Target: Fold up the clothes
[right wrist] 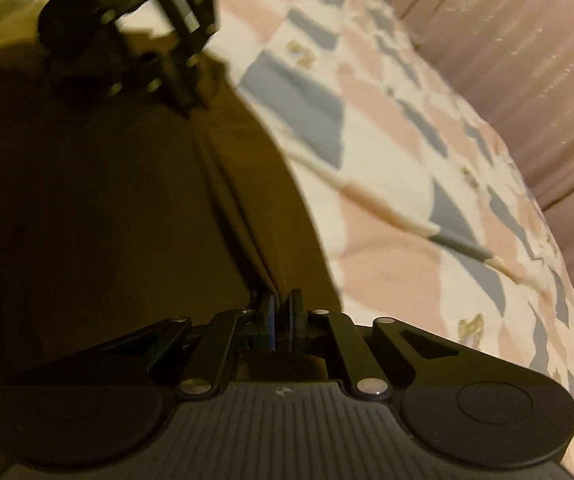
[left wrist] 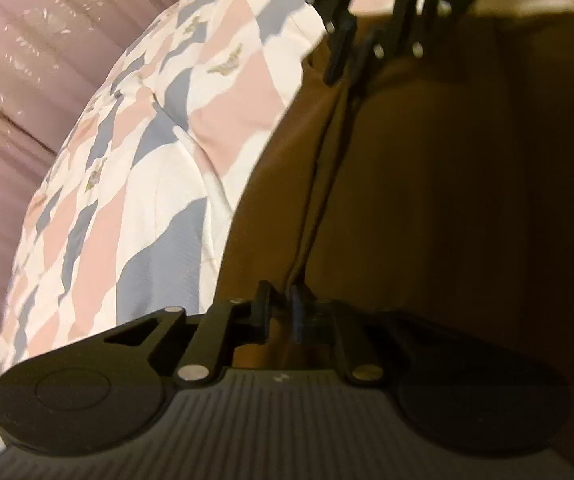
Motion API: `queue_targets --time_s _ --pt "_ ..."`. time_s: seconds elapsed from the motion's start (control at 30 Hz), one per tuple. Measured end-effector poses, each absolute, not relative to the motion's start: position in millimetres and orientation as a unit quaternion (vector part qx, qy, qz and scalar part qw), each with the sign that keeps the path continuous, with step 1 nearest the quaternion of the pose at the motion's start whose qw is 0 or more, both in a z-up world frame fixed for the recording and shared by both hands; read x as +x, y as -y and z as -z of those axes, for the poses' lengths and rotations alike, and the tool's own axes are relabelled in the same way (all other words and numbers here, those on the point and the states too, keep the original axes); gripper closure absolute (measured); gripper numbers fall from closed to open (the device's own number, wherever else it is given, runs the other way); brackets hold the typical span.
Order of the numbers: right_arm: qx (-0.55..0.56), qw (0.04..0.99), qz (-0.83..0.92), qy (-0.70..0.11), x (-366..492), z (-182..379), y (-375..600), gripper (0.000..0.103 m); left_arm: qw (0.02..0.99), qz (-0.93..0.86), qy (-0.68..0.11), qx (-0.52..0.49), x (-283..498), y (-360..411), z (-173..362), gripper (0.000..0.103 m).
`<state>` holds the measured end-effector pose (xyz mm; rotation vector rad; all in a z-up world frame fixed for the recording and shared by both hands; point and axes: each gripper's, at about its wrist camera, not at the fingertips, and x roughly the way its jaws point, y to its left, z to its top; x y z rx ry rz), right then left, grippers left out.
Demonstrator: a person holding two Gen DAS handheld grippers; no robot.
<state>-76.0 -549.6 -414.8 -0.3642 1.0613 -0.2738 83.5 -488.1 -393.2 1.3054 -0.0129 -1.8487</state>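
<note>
1. Left black two-finger gripper (left wrist: 283,306): jaws closed on a taut edge of brown fabric.
2. Brown fabric garment (left wrist: 447,200): fills the right half, stretched toward the other gripper.
3. Right black two-finger gripper (left wrist: 351,56): top centre, clamping the same edge.
4. Pink, blue and white patchwork quilt (left wrist: 147,168): beneath, left.
5. Mauve pleated curtain (left wrist: 15,80): far left.

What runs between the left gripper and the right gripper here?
A taut edge of the brown garment spans from the left gripper to the right gripper, both clamped on it; both wrist views show this.
</note>
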Motion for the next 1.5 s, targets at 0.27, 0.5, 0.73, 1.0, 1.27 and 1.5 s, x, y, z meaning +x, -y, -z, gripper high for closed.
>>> queue_targets --time_s 0.27,0.5,0.73,1.0,1.27,1.5 --pt "0.095 0.895 0.151 -0.408 -98 368 597 0.085 0.488 0.769 -0.155 0.382 124 522 356 0.092" --pt "0.243 0.861 0.175 -0.410 -94 405 636 0.082 0.492 0.749 -0.188 0.402 121 515 385 0.092" --pt "0.072 0.879 0.176 -0.438 -87 393 597 0.061 0.461 0.731 -0.026 0.503 89 487 387 0.076" --pt "-0.168 0.846 0.130 -0.488 -65 416 542 0.061 0.405 0.706 0.107 0.571 66 473 424 0.095" --pt "-0.167 0.847 0.151 -0.482 -68 413 549 0.092 0.390 0.697 0.126 0.589 76 467 419 0.079" --pt "-0.162 0.843 0.161 -0.488 -69 412 547 0.064 0.339 0.671 0.216 0.623 66 461 444 0.079"
